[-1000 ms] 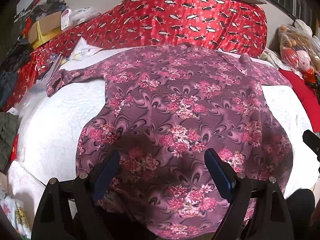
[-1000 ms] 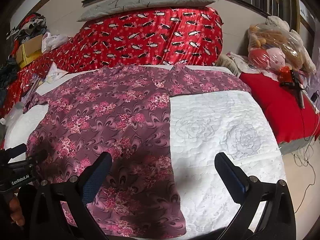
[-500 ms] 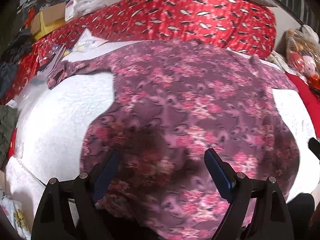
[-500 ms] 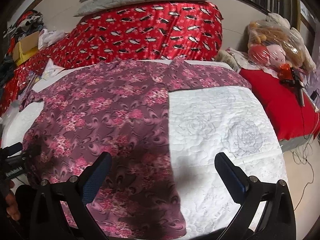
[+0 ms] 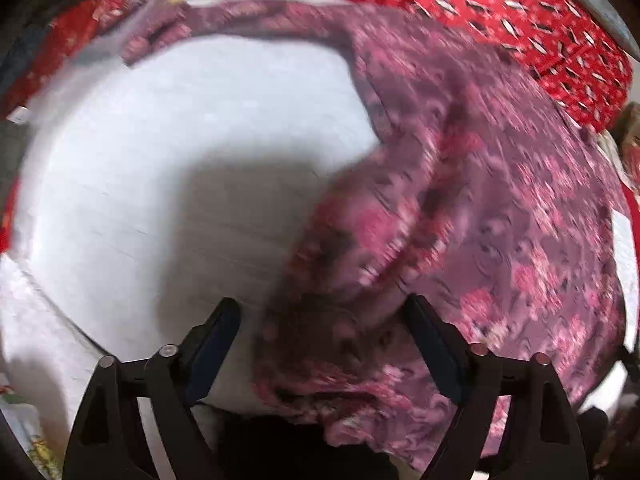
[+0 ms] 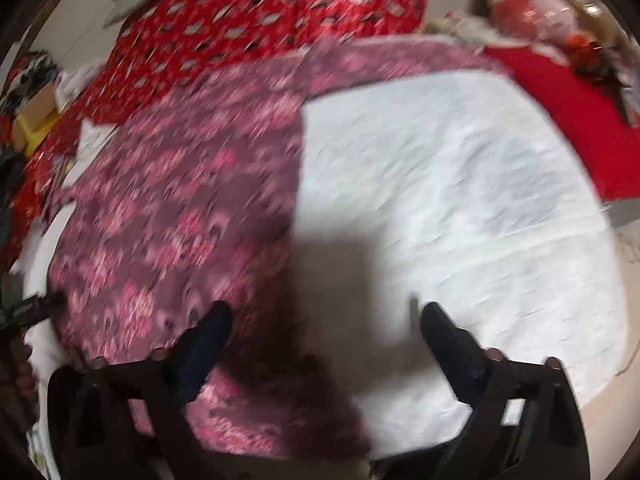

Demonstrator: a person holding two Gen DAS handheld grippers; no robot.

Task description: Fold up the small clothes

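**Both grippers descending on the hem corners of a floral garment**

The purple floral garment (image 5: 500,208) lies spread on the white quilted bed cover (image 5: 168,168), one sleeve stretched toward the far left and its near hem hanging at the bed's edge. A red patterned blanket (image 5: 520,12) is heaped behind it. Both views are heavily blurred.

Risks, as a judgement. The left hem corner is already bunched and rucked between the fingers; a closure here could catch several layers, or only a ridge of the top one, so the lift would drag a crooked fold. On the right, the garment's side edge runs between the fingers, with one finger over cloth and the other over bare cover; closing there might pinch the quilted cover along with the garment, or miss the edge altogether. Uneven grips on the two corners would skew the fold line.

Left gripper (image 5: 320,344): jaws wide but closing, with crumpled hem cloth between them; the right-hand pad appears to touch the fabric, though blur hides whether anything is yet pinched.

Right gripper (image 6: 324,344): jaws wide and closing, poised over the garment's right hem edge in its own shadow; no cloth is seen gripped.
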